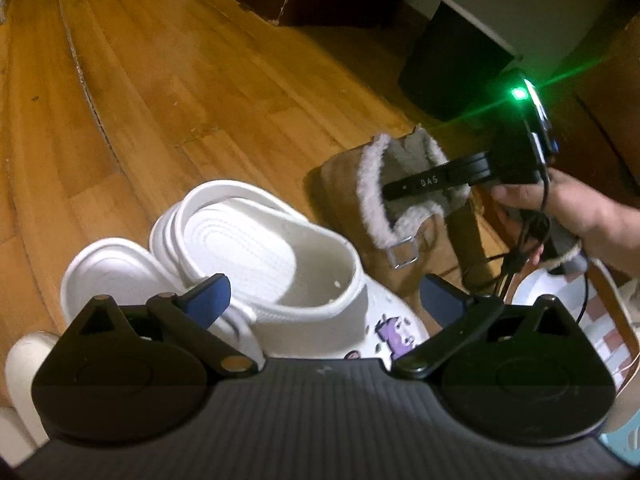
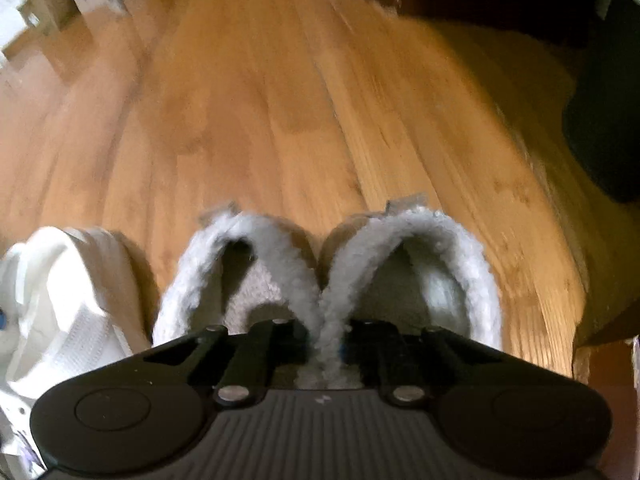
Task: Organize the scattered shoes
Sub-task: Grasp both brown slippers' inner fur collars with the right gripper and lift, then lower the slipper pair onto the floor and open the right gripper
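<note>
The floor (image 1: 168, 92) is varnished wood, planks with visible grain and a soft sheen. The clogs (image 1: 256, 248) look like smooth, matt white moulded foam or plastic. The slippers (image 2: 328, 272) are tan, suede-like outside (image 1: 340, 188), lined with fluffy grey-white fleece, one with a shiny metal buckle (image 1: 404, 254). The left gripper (image 1: 324, 300) is matt black plastic with blue pads (image 1: 212, 294) and a ribbed grey body.

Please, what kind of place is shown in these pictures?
Probably a room in a home: a wooden plank floor, white clogs and fleece-lined slippers lying on it, and a dark bin by the wall.
</note>
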Motion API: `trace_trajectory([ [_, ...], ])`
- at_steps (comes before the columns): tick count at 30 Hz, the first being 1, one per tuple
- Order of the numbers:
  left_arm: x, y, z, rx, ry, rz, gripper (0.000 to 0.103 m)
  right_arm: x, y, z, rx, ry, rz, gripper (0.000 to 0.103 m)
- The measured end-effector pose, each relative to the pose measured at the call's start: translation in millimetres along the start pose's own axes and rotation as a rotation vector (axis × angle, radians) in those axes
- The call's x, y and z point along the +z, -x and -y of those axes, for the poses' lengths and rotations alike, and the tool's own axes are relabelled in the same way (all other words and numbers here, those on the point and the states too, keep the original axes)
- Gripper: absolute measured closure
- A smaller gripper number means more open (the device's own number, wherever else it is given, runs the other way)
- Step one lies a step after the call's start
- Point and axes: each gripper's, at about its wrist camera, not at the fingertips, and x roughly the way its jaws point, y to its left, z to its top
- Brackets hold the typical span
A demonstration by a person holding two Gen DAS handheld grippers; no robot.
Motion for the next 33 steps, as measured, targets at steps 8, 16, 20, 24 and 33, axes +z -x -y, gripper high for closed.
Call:
trace_trajectory([
  [8, -2.2, 18.5, -6.1, -0.022, 0.039, 0.051, 0.000, 15.3, 35.7, -36.9, 0.002, 0.063, 0.185, 0.091],
  [16, -15.3, 62.2, -54.0, -0.033, 0.260, 0.175, 0.000, 73.3, 33.8, -50.0, 0.006, 0.067, 0.278, 0.092],
  [20, -11.3, 78.6, -78.5, 0.038, 0.339, 0.194, 0.000, 112.7, 19.3, -65.3, 0.056, 0.049, 0.341, 0.092],
  [24, -6.8, 88.8, -96.2, 0.066, 0.361, 0.216, 0.000, 156.0, -3.8, -96.2, 0.097, 0.089, 0.345, 0.092],
  [33, 3.4, 94.1, -140.9, 0.160, 0.370, 0.175, 0.000, 233.2, -78.5, -168.2, 0.140, 0.073, 0.220, 0.083],
])
